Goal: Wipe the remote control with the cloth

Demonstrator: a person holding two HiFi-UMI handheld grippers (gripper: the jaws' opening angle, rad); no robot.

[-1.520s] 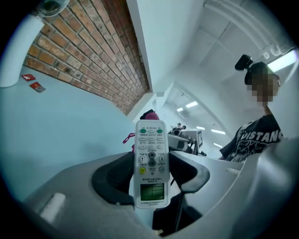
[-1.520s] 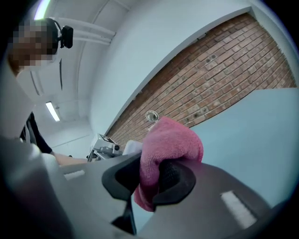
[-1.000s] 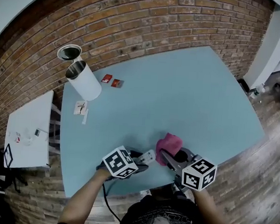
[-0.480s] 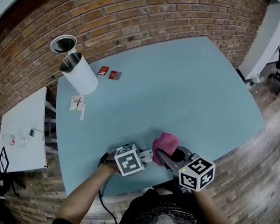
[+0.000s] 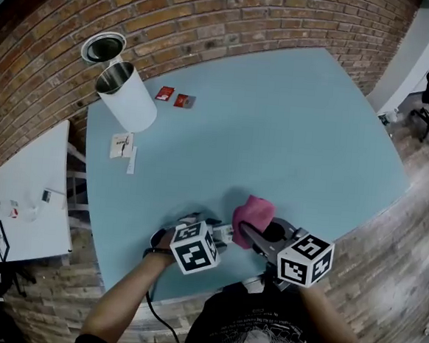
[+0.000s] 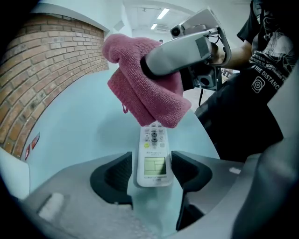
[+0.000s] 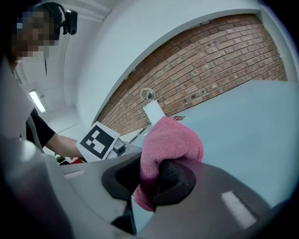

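A white remote control [image 6: 152, 156] with a small screen lies face up on the blue table [image 5: 277, 127] near its front edge. My left gripper [image 6: 152, 169] straddles the remote's near end; its jaws are opening, with a thin gap showing at the left pad. In the head view the remote [image 5: 225, 237] peeks out between the two grippers. My right gripper [image 7: 152, 179] is shut on a pink cloth [image 7: 170, 140]. The cloth [image 6: 145, 88] hangs over the remote's far end and hides its top buttons. From the head view, the cloth [image 5: 252, 213] sits just right of my left gripper [image 5: 216, 239].
A white cylindrical canister [image 5: 127, 101] stands at the table's far left, with a round bin [image 5: 104, 47] behind it. Two red packets [image 5: 174, 97] and a paper slip [image 5: 122, 145] lie nearby. A white side table [image 5: 28, 197] is at the left, brick wall behind.
My left gripper has shifted right and rolled, its marker cube now closer to the cloth. The right gripper has carried the pink cloth left, over the remote's far end.
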